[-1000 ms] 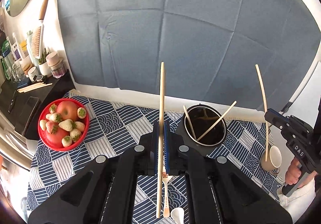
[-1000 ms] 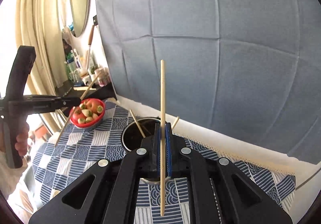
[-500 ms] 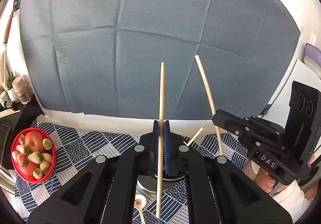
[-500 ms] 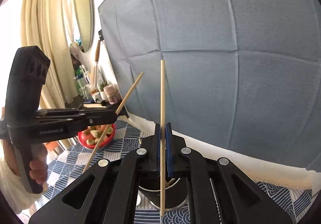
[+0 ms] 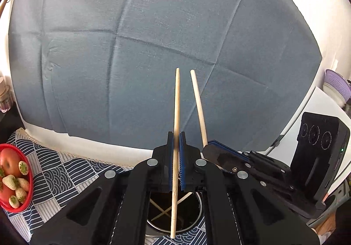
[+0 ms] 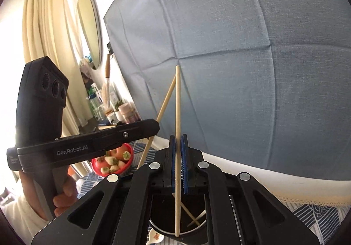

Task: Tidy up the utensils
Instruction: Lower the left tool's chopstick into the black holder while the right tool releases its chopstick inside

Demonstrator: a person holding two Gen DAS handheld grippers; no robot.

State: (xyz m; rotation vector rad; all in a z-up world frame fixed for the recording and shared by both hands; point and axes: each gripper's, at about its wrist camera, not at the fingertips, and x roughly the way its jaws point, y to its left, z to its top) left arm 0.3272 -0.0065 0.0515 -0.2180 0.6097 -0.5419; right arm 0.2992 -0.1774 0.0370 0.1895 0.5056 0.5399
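Note:
My left gripper [image 5: 176, 137] is shut on a wooden chopstick [image 5: 176, 102] that stands upright, its lower end hanging over a dark round holder [image 5: 188, 212]. Two chopsticks [image 5: 162, 212] lie crossed inside the holder. Close on the right, my right gripper [image 5: 209, 150] is shut on a second chopstick [image 5: 198, 104]. In the right wrist view that gripper [image 6: 178, 138] holds its chopstick [image 6: 178, 102] upright above the same holder [image 6: 162, 209]. The left gripper [image 6: 153, 127] reaches in from the left with its chopstick [image 6: 164, 102] tilted towards mine.
A red bowl [image 5: 31, 188] of strawberries and an apple sits at the left on the blue patterned tablecloth [image 5: 65, 179]. A grey-blue cloth hangs behind. A white spoon [image 6: 155, 237] lies beside the holder. A shelf with jars [image 6: 122, 111] stands far left; a purple colander [image 5: 335, 84] far right.
Both grippers have come together over the holder, each still gripping its chopstick. The holder has slid under the fingers, and the two chopsticks now stand almost side by side.

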